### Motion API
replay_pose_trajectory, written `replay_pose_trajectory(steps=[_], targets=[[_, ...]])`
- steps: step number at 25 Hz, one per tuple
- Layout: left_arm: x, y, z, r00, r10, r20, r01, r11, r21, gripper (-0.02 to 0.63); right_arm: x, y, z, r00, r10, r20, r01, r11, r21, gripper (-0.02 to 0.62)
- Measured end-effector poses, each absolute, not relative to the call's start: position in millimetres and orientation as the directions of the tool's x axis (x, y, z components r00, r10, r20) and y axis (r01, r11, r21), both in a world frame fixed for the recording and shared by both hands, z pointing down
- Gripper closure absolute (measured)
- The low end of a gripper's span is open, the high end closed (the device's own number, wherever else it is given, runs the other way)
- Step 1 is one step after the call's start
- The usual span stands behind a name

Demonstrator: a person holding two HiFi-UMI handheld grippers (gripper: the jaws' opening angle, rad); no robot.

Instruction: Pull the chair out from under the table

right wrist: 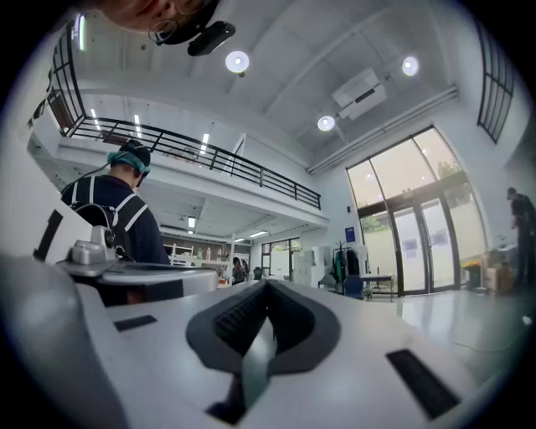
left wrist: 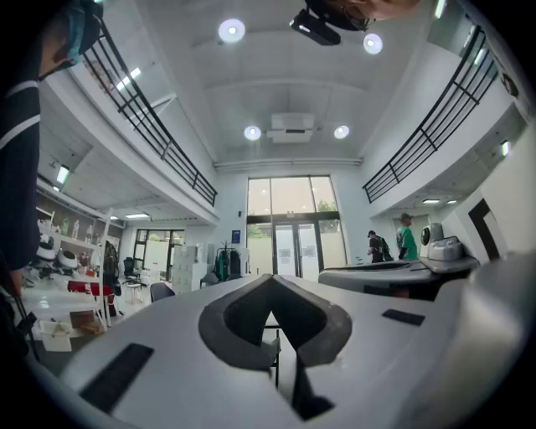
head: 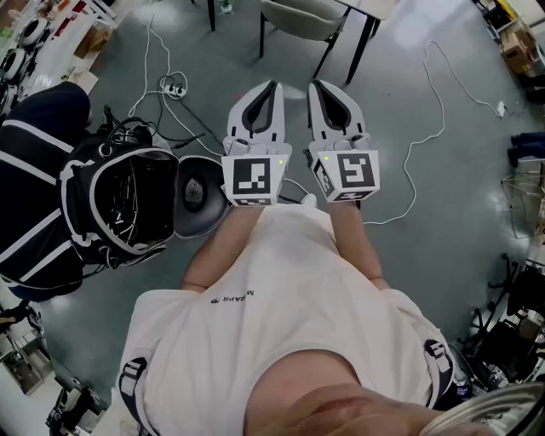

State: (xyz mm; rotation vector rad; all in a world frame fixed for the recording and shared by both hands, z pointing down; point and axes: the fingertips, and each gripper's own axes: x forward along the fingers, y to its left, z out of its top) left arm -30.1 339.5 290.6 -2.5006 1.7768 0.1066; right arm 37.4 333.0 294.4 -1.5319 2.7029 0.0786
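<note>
The chair [head: 300, 15], with a pale seat and black legs, stands at the top edge of the head view, tucked partly under the white table [head: 375, 7]. My left gripper [head: 273, 83] and right gripper [head: 312, 83] are held side by side in front of my chest. Both point toward the chair and stop short of it. Each is shut with nothing between its jaws. In the left gripper view the left gripper [left wrist: 270, 279] shows closed jaws, with a thin dark chair leg [left wrist: 276, 360] visible past them. The right gripper [right wrist: 268, 286] looks level across the hall, also closed.
An open black backpack [head: 128, 209] lies on the floor to my left, beside a person in dark clothes [head: 34, 162]. White cables [head: 430, 128] and a power strip [head: 174, 85] trail over the grey floor. Equipment clutters the right edge [head: 524, 255]. Distant people [left wrist: 406, 239] stand by glass doors.
</note>
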Motion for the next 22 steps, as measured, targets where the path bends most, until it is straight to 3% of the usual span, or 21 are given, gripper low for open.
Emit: replay_pose_trajectory(steps=[10,22], targets=[[-2,338,289,0.312,-0.944,-0.107,-0.95,-0.311,-0.025,0.601,67,333,292,-0.543,-0.836,-0.078,-0.839,0.544,0.005,0.581],[65,340,305,0.241,-0.967,-0.078,-0.969,-0.235,-0.079,0.601,152,325,305,-0.558,-0.824,-0.095,-0.825,0.564,-0.05,0.581]])
